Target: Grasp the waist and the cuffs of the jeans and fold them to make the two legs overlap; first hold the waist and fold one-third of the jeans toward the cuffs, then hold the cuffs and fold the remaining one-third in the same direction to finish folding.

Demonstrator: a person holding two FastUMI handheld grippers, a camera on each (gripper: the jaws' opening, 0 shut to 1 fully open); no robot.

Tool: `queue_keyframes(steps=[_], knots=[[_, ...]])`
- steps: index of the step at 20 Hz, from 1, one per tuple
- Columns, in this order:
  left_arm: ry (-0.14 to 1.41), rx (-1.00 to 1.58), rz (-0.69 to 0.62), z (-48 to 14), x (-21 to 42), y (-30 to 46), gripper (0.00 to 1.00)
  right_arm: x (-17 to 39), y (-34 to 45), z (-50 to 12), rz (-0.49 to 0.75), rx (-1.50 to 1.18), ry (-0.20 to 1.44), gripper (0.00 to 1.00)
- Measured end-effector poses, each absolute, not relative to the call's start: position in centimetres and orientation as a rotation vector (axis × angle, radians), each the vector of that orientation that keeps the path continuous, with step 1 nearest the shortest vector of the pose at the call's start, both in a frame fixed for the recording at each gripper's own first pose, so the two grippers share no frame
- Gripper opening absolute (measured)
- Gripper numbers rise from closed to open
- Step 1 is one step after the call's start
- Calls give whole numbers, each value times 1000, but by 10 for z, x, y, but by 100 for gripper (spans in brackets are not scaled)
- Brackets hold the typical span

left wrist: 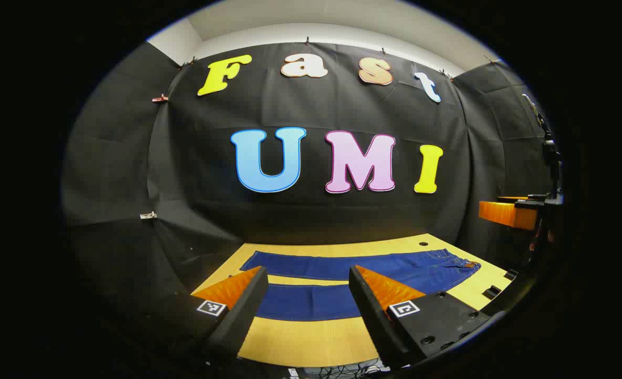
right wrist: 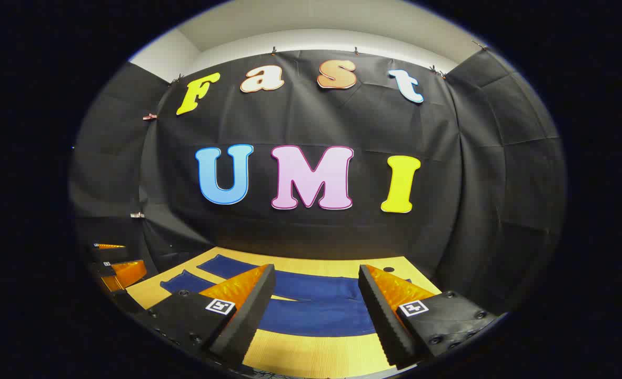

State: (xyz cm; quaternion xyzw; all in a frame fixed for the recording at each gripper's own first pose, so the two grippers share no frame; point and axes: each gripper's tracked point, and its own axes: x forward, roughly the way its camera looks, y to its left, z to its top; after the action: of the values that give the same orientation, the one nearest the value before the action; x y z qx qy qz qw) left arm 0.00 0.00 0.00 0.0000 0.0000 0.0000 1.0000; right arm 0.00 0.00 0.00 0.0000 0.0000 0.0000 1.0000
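Dark blue jeans (left wrist: 337,266) lie flat on the wooden table (left wrist: 311,342), their two legs spread apart with a strip of table between them. The waist (left wrist: 461,266) is at the right in the left gripper view, and the cuffs (left wrist: 250,263) point left. My left gripper (left wrist: 307,269) hovers open above the near leg, holding nothing. My right gripper (right wrist: 317,267) is also open and apart from the jeans (right wrist: 316,316), above their middle. The left gripper (right wrist: 116,266) also shows at the far left of the right gripper view, and the right gripper (left wrist: 505,213) at the far right of the left gripper view.
Black cloth walls close the table in at the back and sides. A small round hole (left wrist: 423,243) sits in the tabletop near the far edge. A dark stand (left wrist: 550,152) rises at the right. A bare strip of table (right wrist: 311,358) lies in front of the jeans.
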Motion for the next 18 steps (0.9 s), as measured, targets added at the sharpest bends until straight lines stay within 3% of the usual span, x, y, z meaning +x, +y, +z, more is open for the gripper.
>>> queue_keyframes(steps=[18], knots=[[4, 4, -14, 16, 81, -5, 97, 82, 6, 8, 59, -7, -9, 96]])
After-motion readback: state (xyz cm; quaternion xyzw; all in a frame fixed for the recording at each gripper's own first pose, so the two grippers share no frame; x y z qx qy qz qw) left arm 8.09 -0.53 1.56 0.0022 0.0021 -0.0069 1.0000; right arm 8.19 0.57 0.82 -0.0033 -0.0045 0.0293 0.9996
